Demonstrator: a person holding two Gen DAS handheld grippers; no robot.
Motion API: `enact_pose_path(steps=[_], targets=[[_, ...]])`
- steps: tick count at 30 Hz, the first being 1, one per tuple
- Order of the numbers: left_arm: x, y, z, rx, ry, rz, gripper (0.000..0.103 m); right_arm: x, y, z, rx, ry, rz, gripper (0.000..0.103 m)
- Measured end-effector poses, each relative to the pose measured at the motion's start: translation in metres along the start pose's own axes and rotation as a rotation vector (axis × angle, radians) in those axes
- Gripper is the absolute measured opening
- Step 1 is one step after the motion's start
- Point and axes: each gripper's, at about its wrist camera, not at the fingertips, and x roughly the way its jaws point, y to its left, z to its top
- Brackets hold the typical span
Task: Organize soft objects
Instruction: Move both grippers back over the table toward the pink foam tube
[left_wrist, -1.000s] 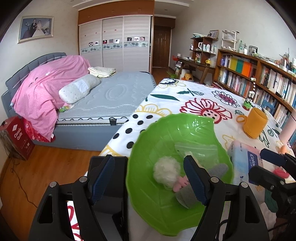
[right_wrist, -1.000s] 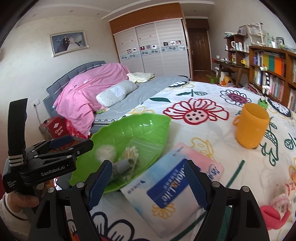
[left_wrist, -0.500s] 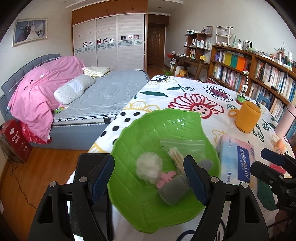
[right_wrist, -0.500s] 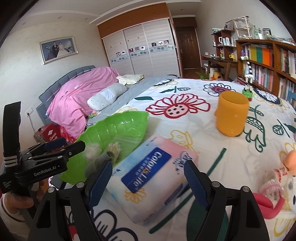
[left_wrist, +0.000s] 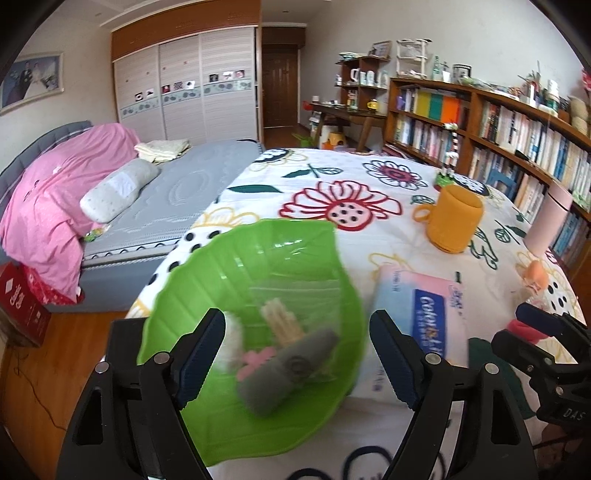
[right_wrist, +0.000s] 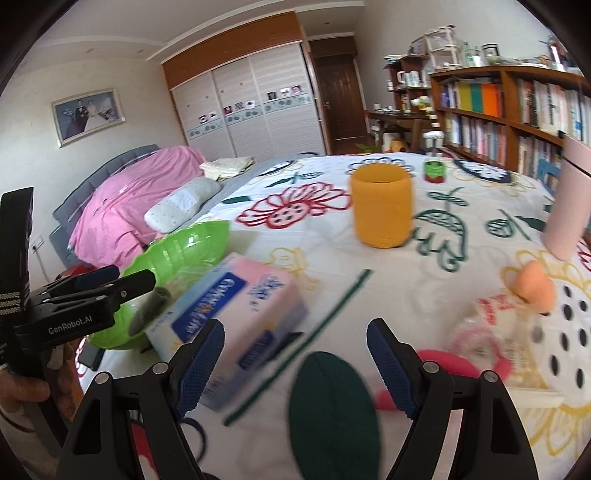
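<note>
A leaf-shaped green bowl is seen at the near-left edge of the tabletop, which is covered with a flowered cloth. Inside the bowl, a grey rolled cloth, a white fluffy ball, a small pink piece and a bundle of pale sticks under clear plastic are gathered together. The left hand-held gripper is held wide apart over the bowl's near half, with nothing gripped between its blue pads.

Just right of the bowl, a pink and blue tissue pack is laid, its left end touching or nearly touching the bowl's rim. The right hand-held gripper is likewise spread wide and empty, above bare cloth between the tissue pack and a pink item in clear wrapping, which is too blurred to be made out. An orange sponge-like object is seen near that item, to the right.

Farther back, an orange mug is stood upright, well apart from the bowl, and a tall pink cylinder is placed by the right edge. A bed with a pink quilt is seen beyond the tabletop on the left, and bookshelves line the right wall.
</note>
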Motion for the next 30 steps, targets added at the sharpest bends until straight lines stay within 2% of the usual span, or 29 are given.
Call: enact_pose_path(steps=[6,15,25,30], targets=[[0.003,-0.027,0.006,0.029,0.008,-0.038,0.081,-0.024,-0.031,-0.004,0.035,-0.048,-0.079,0.083],[0.006,-0.078,0.007,0.113,0.025,-0.113,0.081,-0.05,-0.083,-0.02,0.121,-0.049,-0.18,0.083],[0.004,-0.141,0.006,0.223,0.036,-0.222,0.081,-0.065,-0.137,-0.04,0.204,-0.011,-0.3,0.083],[0.007,-0.17,0.002,0.274,0.053,-0.285,0.081,-0.061,-0.149,-0.046,0.225,0.016,-0.307,0.083]])
